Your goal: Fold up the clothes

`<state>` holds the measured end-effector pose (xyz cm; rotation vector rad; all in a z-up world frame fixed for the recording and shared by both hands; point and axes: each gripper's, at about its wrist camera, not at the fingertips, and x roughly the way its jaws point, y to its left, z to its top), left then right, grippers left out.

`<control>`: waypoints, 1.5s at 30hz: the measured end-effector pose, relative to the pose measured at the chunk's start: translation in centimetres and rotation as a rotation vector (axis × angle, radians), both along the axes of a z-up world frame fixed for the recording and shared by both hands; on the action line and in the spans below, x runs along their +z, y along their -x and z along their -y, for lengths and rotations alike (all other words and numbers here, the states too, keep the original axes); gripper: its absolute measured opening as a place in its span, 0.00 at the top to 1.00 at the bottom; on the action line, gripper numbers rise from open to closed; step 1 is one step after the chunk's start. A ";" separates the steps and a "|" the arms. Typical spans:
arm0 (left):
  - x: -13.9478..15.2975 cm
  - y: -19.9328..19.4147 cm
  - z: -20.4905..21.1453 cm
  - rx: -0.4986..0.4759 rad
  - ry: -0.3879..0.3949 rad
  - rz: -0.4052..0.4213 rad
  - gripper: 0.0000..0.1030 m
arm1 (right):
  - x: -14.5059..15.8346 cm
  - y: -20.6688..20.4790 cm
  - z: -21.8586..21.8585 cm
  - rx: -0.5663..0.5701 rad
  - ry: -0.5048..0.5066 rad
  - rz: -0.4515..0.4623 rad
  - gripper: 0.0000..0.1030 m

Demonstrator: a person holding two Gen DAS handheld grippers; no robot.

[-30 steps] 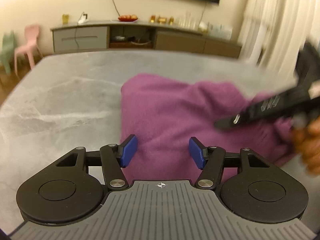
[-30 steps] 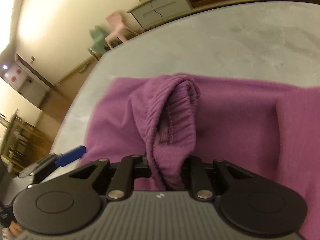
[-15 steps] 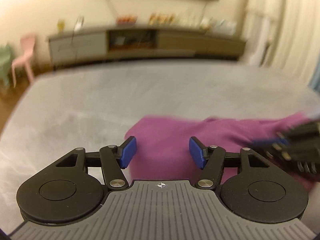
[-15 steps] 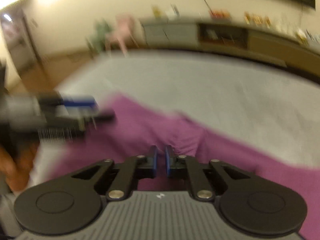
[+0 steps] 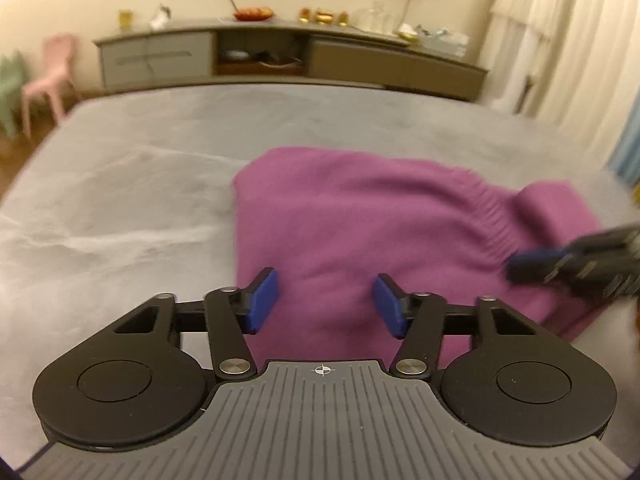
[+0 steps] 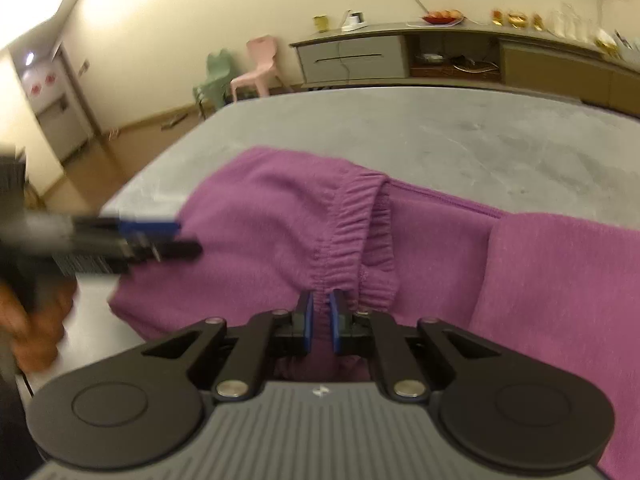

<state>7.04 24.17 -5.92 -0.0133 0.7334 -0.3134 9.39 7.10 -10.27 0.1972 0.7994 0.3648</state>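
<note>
A purple garment [image 5: 360, 220] lies folded on the grey table [image 5: 120, 184], its elastic waistband [image 6: 348, 240] running across the top layer. My left gripper [image 5: 326, 280] hovers over the garment's near left part. Its jaws are wide apart and closing, and the cloth under them is not pinched. My right gripper [image 6: 321, 298] sits right at the waistband. Its blue pads are a narrow slit apart and opening, with purple cloth showing through the gap but no visible grip. Each view catches the other gripper blurred at its edge: the right gripper [image 5: 560, 268] and the left gripper [image 6: 160, 236].
A long sideboard [image 5: 280, 56] with small items stands against the far wall. A pink chair [image 5: 52, 76] and a green chair [image 6: 212, 80] stand at the far left, and pale curtains [image 5: 580, 40] hang on the right. A hand [image 6: 36, 320] holds the left gripper.
A second ago my right gripper held a raised bunch of purple cloth. It let go, shut empty, and now sits slightly apart at the waistband. The garment lies flatter. The left jaws narrowed a little.
</note>
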 end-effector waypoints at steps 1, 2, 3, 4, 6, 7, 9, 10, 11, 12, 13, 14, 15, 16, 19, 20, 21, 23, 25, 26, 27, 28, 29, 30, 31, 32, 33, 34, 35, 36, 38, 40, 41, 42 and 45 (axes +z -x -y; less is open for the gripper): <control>0.7 0.5 0.1 0.014 0.007 0.016 0.53 | 0.5 0.3 0.4 -0.027 -0.029 0.017 0.86; 1.4 1.1 0.2 0.025 0.016 0.036 0.53 | 0.6 0.5 0.7 -0.056 -0.029 0.037 0.67; 2.0 1.7 0.4 0.019 0.028 0.064 0.51 | 0.5 0.7 1.1 -0.091 -0.018 0.050 0.45; 2.5 2.6 0.7 -0.002 0.041 0.087 0.48 | 0.5 0.8 1.4 -0.126 -0.007 0.062 0.43; 2.9 3.6 1.4 -0.013 0.047 0.091 0.49 | -0.8 0.2 1.2 -0.107 -0.013 -0.009 0.73; 3.0 4.0 1.7 -0.015 0.049 0.090 0.50 | -1.4 0.1 0.7 -0.088 -0.017 -0.035 0.72; 3.0 4.1 2.2 -0.009 0.062 0.077 0.50 | -1.4 0.2 -0.5 -0.063 -0.010 -0.022 0.72; 2.9 4.1 2.5 -0.006 0.070 0.070 0.50 | -1.4 0.2 -0.8 -0.048 -0.017 -0.026 0.72; 2.9 4.1 2.9 -0.004 0.071 0.064 0.51 | -1.4 0.2 -0.6 -0.041 -0.039 -0.037 0.72; 3.3 4.5 3.1 -0.011 0.070 0.063 0.51 | -1.4 0.3 -0.1 -0.037 -0.058 -0.041 0.72; 3.6 4.7 3.6 -0.024 0.066 0.068 0.51 | -1.3 0.6 0.5 -0.037 -0.079 -0.044 0.71; 3.9 4.9 4.4 -0.045 0.062 0.073 0.51 | -1.0 1.1 1.3 -0.042 -0.102 -0.045 0.70; 4.1 4.9 5.3 -0.070 0.059 0.077 0.50 | -0.5 1.9 2.3 -0.054 -0.117 -0.036 0.66; 4.3 4.9 6.6 -0.101 0.047 0.087 0.49 | 0.3 3.0 3.6 -0.080 -0.119 -0.010 0.64; 4.5 4.9 10.7 -0.193 -0.003 0.119 0.48 | 2.6 6.6 8.2 -0.197 -0.086 0.075 0.57; 4.2 4.9 12.0 -0.216 -0.029 0.132 0.48 | 3.2 7.6 9.9 -0.251 -0.065 0.093 0.54; 3.7 4.8 13.5 -0.238 -0.058 0.145 0.48 | 3.5 8.5 11.6 -0.304 -0.047 0.103 0.45; 2.1 3.7 14.4 -0.209 -0.107 0.100 0.49 | 3.3 10.2 14.8 -0.391 -0.024 0.093 0.32; 0.3 2.4 15.1 -0.167 -0.154 0.043 0.54 | 1.9 11.3 16.3 -0.399 -0.043 0.043 0.29; -0.2 2.0 14.9 -0.144 -0.157 0.023 0.53 | 1.1 11.8 16.9 -0.398 -0.058 0.014 0.27; -0.4 2.0 14.5 -0.131 -0.144 0.011 0.53 | 0.3 12.1 17.4 -0.388 -0.076 -0.013 0.24; 0.0 2.0 14.2 -0.126 -0.118 -0.001 0.52 | -0.3 12.3 17.5 -0.364 -0.093 -0.028 0.24; 0.6 2.1 13.9 -0.122 -0.087 -0.013 0.51 | -0.8 12.5 17.3 -0.340 -0.097 -0.027 0.24; 1.5 2.2 13.8 -0.128 -0.055 -0.015 0.48 | -1.2 12.7 17.2 -0.317 -0.101 -0.027 0.34; 2.6 2.4 13.9 -0.137 -0.021 -0.013 0.43 | -1.5 12.8 16.9 -0.296 -0.089 -0.024 0.46; 3.8 2.5 14.4 -0.158 0.011 -0.005 0.38 | -1.4 12.9 16.7 -0.282 -0.057 -0.008 0.62; 5.1 2.4 15.3 -0.189 0.038 -0.001 0.29 | -1.0 13.4 16.4 -0.270 -0.035 0.022 0.73; 6.2 2.1 16.4 -0.222 0.063 -0.001 0.24 | -0.5 13.8 16.0 -0.262 -0.017 0.051 0.78; 6.9 1.5 17.9 -0.252 0.075 -0.016 0.24 | 0.1 14.1 15.7 -0.253 0.003 0.081 0.78; 7.2 0.7 19.6 -0.281 0.082 -0.037 0.24 | 0.5 14.0 15.3 -0.244 0.026 0.113 0.79; 7.9 -0.8 22.9 -0.337 0.094 -0.079 0.23 | 1.3 14.2 14.6 -0.226 0.065 0.159 0.79; 7.2 -2.4 26.0 -0.374 0.063 -0.147 0.23 | 1.6 14.4 14.0 -0.204 0.088 0.197 0.80; 6.7 -3.2 27.6 -0.391 0.043 -0.184 0.23 | 1.7 14.4 13.7 -0.192 0.097 0.216 0.81; 6.1 -3.9 28.8 -0.391 0.021 -0.217 0.24 | 1.8 14.4 13.4 -0.180 0.101 0.233 0.81; 4.1 -4.4 30.7 -0.390 -0.095 -0.251 0.76 | 1.8 14.4 13.0 -0.148 0.086 0.270 0.82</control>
